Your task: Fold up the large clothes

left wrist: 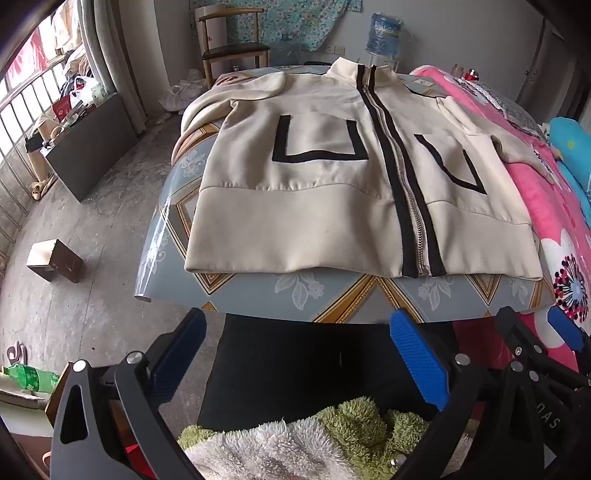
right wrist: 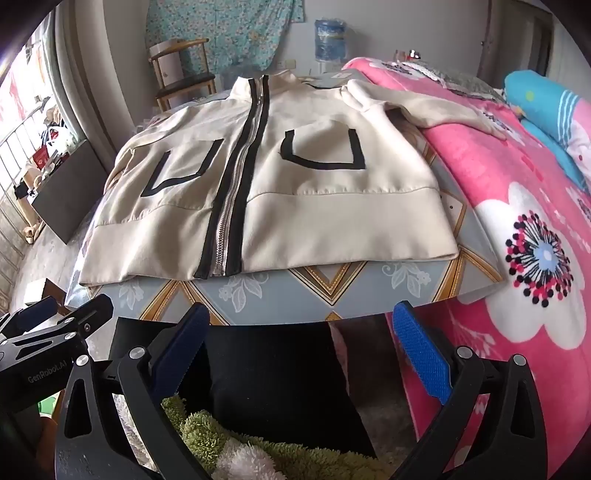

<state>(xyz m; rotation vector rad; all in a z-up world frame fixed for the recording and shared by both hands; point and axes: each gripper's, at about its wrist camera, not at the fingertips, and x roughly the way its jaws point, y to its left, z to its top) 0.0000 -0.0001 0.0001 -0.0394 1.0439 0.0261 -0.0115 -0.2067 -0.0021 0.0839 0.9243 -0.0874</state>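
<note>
Item: cream jacket (left wrist: 332, 206), zipped, black-trimmed, laid flat face-up over most of the surface (left wrist: 332, 295), hem along the near edge, collar at the far edge. One sleeve is draped off the far left corner; the other is spread onto the pink blanket (right wrist: 517, 221) on the bed beside the right edge.

Handling, as judged: soft, light, limp; the metal zip (left wrist: 402, 184) adds a stiffer central line. Hold is best taken at hem corners or shoulder seams.

Left tool (left wrist: 299, 354): spread wide, nothing held, short of the near edge. Right tool (right wrist: 301, 350): likewise spread, empty.

Surroundings: chair (left wrist: 232, 40), water bottle (left wrist: 384, 33), fluffy green-white cloth (left wrist: 314, 439) below the tools. No obstruction is seen upon the jacket
</note>
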